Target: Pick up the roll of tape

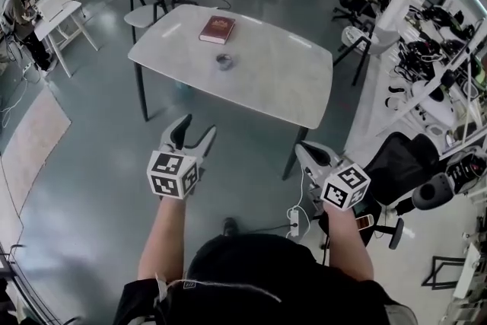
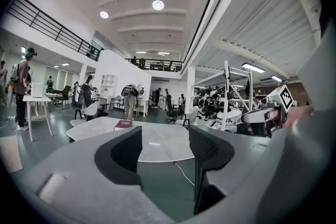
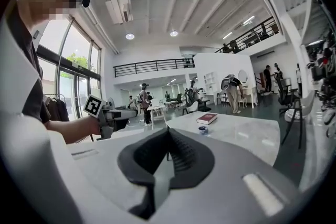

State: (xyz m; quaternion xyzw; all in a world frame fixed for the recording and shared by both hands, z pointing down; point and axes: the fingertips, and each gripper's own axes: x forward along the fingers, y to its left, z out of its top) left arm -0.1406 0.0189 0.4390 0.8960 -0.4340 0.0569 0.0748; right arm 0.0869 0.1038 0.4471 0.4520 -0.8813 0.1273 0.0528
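The roll of tape (image 1: pixel 223 60) lies flat on the desk (image 1: pixel 304 87), on the person's side of the book (image 1: pixel 217 29) and well ahead of both tools. The left tool (image 1: pixel 198 127), jaws apart and empty, is the nearer. The right tool (image 1: pixel 303 153) has its jaws together on nothing.

Black short-sleeved top (image 1: pixel 251 270), grey grippers
A thin pale cable (image 1: pixel 228 287) crosses the top; left gripper (image 1: pixel 198 127) and right gripper (image 1: pixel 302 150) have black fingers (image 2: pixel 123 157) and white cubes (image 1: pixel 173 174) with black square markers.
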